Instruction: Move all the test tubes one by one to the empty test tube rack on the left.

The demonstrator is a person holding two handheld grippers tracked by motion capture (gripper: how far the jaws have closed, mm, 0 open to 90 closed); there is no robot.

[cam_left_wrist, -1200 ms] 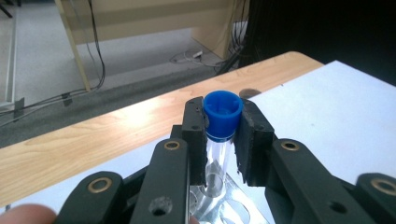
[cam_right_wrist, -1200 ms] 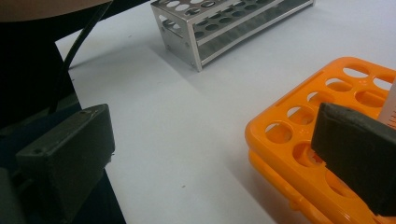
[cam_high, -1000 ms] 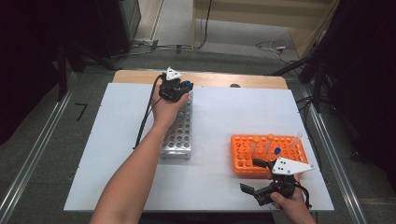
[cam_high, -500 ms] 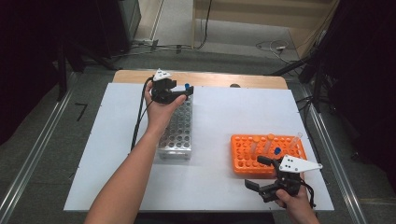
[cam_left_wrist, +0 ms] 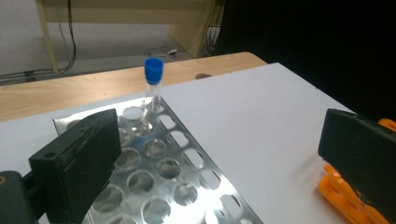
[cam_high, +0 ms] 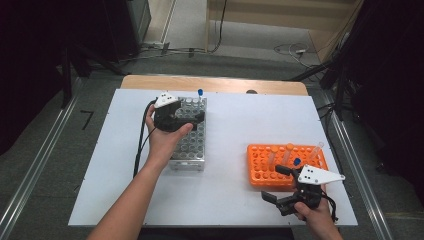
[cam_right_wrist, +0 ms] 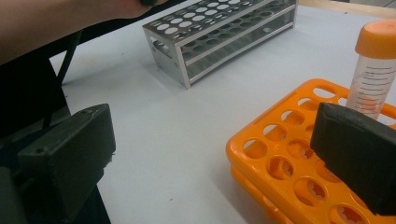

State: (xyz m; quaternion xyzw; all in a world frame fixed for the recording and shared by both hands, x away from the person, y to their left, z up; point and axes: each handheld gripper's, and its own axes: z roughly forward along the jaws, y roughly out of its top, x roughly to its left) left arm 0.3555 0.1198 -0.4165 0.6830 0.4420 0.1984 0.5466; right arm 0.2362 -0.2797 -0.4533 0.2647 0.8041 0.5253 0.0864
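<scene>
The blue-capped tube [cam_left_wrist: 153, 86] stands upright in a far corner hole of the metal rack [cam_high: 190, 145], just ahead of the left tongs [cam_high: 192, 120], which hover over the rack with nothing between them; their jaws have just been opening and now stand spread wide, well apart from the tube. The right tongs [cam_high: 275, 185] are spread too and empty, held low at the near edge of the orange rack [cam_high: 260, 165], where an orange-capped tube [cam_right_wrist: 376, 70] rises just beyond their right jaw and a few other tubes stand further in. The blue-capped tube looks like a thin, clear, light thing, stiff but probably brittle if it is glass, and its smooth round wall is likely to slip or twist under flat pads. The best hold is probably on the bare wall just under the cap, above the rack top, with the jaws level and square to the tube, so the cap's rim can act as a stop against sliding. A gentle pinch should do; hard pressure risks cracking it or popping it sideways. It should be lifted straight up along its own axis, since any tilt while the lower end sits in the hole could jam it or tip the light rack on the surface [cam_high: 230, 130].
</scene>
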